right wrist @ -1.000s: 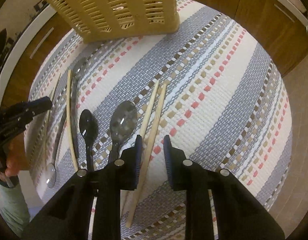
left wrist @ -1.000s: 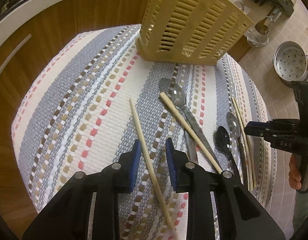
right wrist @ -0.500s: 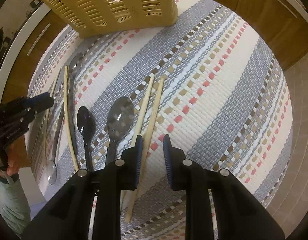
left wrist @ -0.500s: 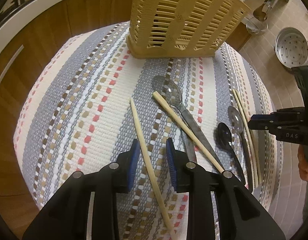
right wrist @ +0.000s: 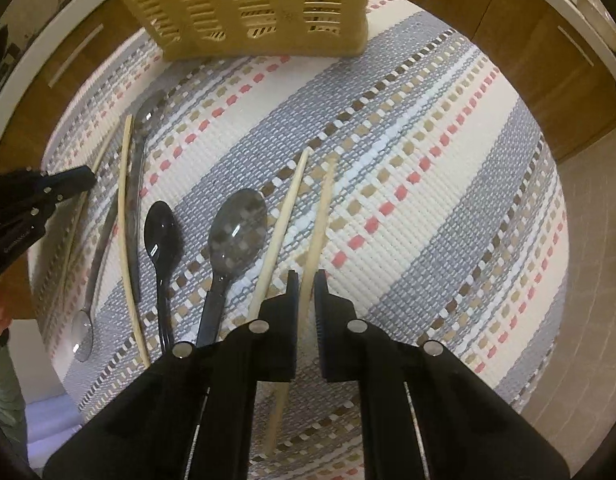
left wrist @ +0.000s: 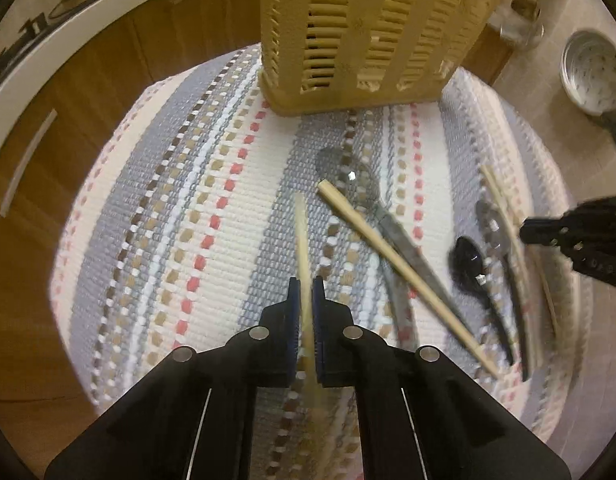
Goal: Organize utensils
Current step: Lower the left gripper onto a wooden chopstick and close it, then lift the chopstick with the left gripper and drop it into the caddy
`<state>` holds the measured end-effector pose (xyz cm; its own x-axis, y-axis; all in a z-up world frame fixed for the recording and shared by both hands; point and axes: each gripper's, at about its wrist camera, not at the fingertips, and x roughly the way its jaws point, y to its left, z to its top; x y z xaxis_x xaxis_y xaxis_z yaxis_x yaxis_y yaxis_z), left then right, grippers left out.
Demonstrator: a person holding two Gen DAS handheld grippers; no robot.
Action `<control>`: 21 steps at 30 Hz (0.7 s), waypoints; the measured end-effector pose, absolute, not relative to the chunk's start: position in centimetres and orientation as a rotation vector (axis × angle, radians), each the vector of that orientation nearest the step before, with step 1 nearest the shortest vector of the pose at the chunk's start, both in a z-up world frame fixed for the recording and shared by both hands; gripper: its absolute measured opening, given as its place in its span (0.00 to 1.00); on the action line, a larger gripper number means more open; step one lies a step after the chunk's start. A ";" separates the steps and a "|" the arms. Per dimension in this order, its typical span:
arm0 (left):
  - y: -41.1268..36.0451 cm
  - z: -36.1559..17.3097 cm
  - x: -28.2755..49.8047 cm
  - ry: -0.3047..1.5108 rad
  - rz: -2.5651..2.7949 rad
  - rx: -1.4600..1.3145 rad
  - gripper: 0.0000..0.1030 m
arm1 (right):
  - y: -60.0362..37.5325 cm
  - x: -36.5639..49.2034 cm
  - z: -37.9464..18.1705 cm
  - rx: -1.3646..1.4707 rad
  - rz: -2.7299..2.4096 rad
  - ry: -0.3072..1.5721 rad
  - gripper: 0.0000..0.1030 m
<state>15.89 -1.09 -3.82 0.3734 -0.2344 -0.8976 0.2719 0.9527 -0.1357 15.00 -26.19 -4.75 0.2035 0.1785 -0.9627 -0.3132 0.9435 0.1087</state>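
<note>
A chopstick [left wrist: 302,240] is clamped between the pads of the left gripper [left wrist: 305,292], its jaws having just closed on it. To its right, spoons [left wrist: 466,258] and another stick lie on the striped mat [left wrist: 168,200] before the basket [left wrist: 364,28]. A second chopstick [right wrist: 322,216] is pinched by the right gripper [right wrist: 306,284], beside a loose one [right wrist: 282,220].

Left gripper [left wrist: 307,300]: black angular plastic arms, blue-edged pads, round silver screws, thin white lines lower down; right gripper [right wrist: 306,294] matches; grey-green clothing [right wrist: 2,392] at lower left.
</note>
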 end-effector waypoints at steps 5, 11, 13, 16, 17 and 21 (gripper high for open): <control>-0.4 -1.8 14.5 0.996 -0.367 -0.068 0.03 | -27.3 13.5 -3.2 -0.047 0.418 1.228 0.04; -1.1 1.8 12.7 0.816 -0.389 -0.080 0.03 | -27.9 11.2 -0.2 -0.031 0.446 1.069 0.04; -0.9 2.9 11.8 0.763 -0.398 -0.081 0.03 | -28.5 11.2 0.9 -0.031 0.444 1.022 0.04; -1.0 5.5 10.8 0.636 -0.414 -0.104 0.03 | -28.9 11.3 3.9 0.007 0.453 0.901 0.04; -1.0 6.6 10.9 0.592 -0.412 -0.114 0.03 | -29.2 11.1 4.8 0.013 0.453 0.866 0.04; -0.8 10.1 11.2 0.450 -0.422 -0.163 0.03 | -28.8 11.3 8.8 0.009 0.431 0.689 0.04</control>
